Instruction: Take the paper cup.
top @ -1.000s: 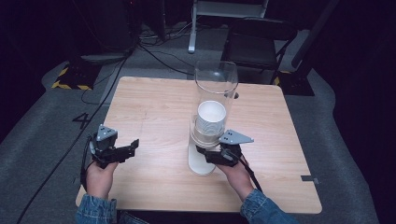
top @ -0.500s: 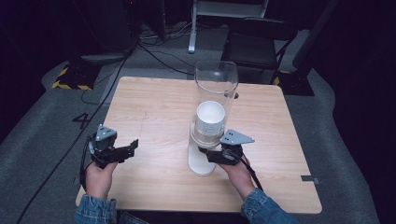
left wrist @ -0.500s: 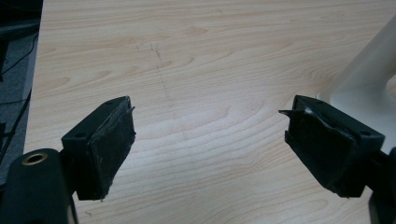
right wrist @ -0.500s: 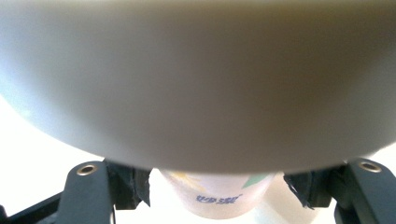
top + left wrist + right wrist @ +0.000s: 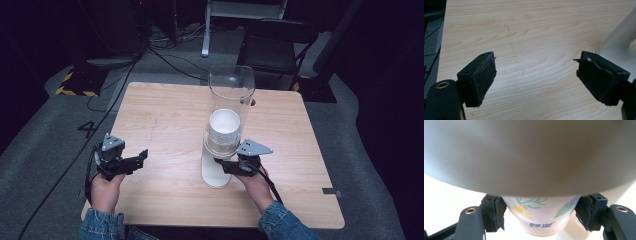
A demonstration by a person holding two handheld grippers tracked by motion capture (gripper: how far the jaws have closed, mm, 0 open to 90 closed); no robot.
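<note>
A tall clear dispenser tube [image 5: 231, 95] on a white base [image 5: 214, 175] stands mid-table and holds a stack of white paper cups [image 5: 224, 127]. My right gripper [image 5: 224, 166] reaches under the tube from the right. In the right gripper view the right gripper [image 5: 540, 213] is shut on the lowest paper cup [image 5: 540, 220], which has a flower print, with a pad [image 5: 499, 213] against each side. The tube's blurred underside [image 5: 529, 157] hangs above it. My left gripper [image 5: 139, 159] hovers open over bare wood at the left, and the left gripper [image 5: 535, 65] has nothing between its jaws.
The wooden table [image 5: 165, 115] has free surface left of and behind the dispenser. The dispenser's white base [image 5: 621, 42] shows at the right edge of the left gripper view. Beyond the table's far edge stand a dark chair [image 5: 277, 47] and floor cables [image 5: 170, 55].
</note>
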